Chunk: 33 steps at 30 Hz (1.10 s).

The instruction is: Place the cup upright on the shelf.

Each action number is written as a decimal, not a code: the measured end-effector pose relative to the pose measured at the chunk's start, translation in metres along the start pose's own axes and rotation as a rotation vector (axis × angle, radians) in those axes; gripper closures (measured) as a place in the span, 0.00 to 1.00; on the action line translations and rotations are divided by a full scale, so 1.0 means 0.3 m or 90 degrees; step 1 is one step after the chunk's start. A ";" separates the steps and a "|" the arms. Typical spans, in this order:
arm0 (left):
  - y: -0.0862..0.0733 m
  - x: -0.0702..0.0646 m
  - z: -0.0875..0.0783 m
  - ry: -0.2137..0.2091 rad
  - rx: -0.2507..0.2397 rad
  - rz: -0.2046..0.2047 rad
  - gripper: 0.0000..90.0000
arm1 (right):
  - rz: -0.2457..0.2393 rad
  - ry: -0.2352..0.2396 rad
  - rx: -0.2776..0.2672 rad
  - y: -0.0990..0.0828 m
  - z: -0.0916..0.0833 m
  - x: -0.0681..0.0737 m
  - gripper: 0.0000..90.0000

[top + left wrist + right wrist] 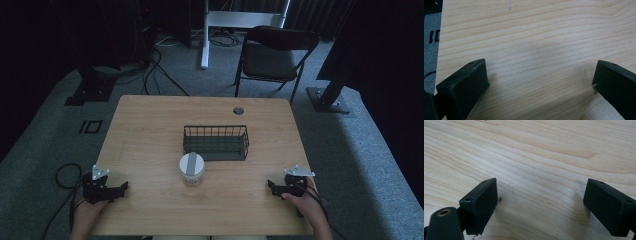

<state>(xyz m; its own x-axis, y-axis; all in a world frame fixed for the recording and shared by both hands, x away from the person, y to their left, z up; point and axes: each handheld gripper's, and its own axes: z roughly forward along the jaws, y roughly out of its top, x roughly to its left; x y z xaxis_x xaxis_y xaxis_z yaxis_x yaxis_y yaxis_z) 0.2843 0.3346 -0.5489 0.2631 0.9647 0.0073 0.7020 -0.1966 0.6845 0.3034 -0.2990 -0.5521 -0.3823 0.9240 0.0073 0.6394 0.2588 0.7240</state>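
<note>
Both grippers sit at the near edge from where I'm watching | left gripper [121,188] near-left, jaws wide apart over bare table [536,37] | right gripper [270,185] near-right, jaws spread too, holding nothing | white jar [191,169] stands midway between them, touching neither | wire basket [216,142] just beyond the jar
</note>
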 end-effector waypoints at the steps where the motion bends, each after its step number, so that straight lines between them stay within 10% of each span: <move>1: 0.000 0.000 0.000 0.000 0.000 0.000 0.00 | 0.000 0.000 0.000 0.000 0.000 0.000 0.13; 33: -0.001 0.007 -0.001 -0.002 0.000 0.003 0.00 | -0.014 0.014 -0.001 0.000 0.000 0.006 0.13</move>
<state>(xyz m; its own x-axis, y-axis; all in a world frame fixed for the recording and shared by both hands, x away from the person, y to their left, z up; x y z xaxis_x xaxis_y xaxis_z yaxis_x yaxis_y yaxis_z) 0.2845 0.3367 -0.5490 0.2690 0.9631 0.0087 0.7008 -0.2019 0.6842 0.3028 -0.2973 -0.5520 -0.4103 0.9119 0.0064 0.6296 0.2782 0.7254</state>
